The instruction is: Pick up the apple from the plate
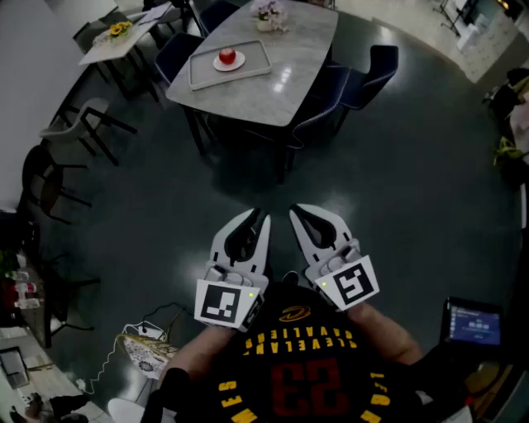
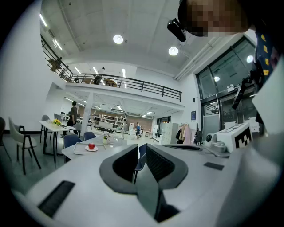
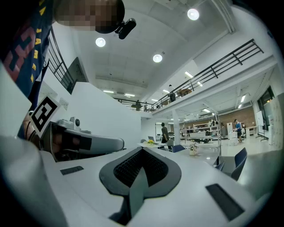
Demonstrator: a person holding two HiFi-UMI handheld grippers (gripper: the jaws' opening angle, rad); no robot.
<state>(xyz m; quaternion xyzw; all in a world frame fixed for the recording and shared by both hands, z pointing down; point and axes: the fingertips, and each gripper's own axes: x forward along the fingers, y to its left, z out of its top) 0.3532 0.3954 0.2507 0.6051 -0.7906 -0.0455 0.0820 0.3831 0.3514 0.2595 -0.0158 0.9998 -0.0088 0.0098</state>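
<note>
The red apple (image 1: 227, 57) sits on a small white plate (image 1: 228, 65) in a white tray (image 1: 201, 72) on the grey table (image 1: 281, 78), far ahead of me. In the left gripper view the apple (image 2: 91, 146) shows small and distant at the left. My left gripper (image 1: 259, 216) and right gripper (image 1: 296, 210) are held side by side close to my chest, over bare floor, well short of the table. Both are shut with nothing in them. The left gripper (image 2: 142, 150) points toward the table; the right gripper (image 3: 142, 151) points past it, and the apple is not in its view.
Blue chairs (image 1: 364, 74) stand around the table, and a flower vase (image 1: 269, 16) sits at its far end. A side table with yellow flowers (image 1: 120, 31) and pale chairs (image 1: 78, 124) are at the left. A tablet (image 1: 473, 322) lies at the lower right. People stand far off (image 2: 73, 113).
</note>
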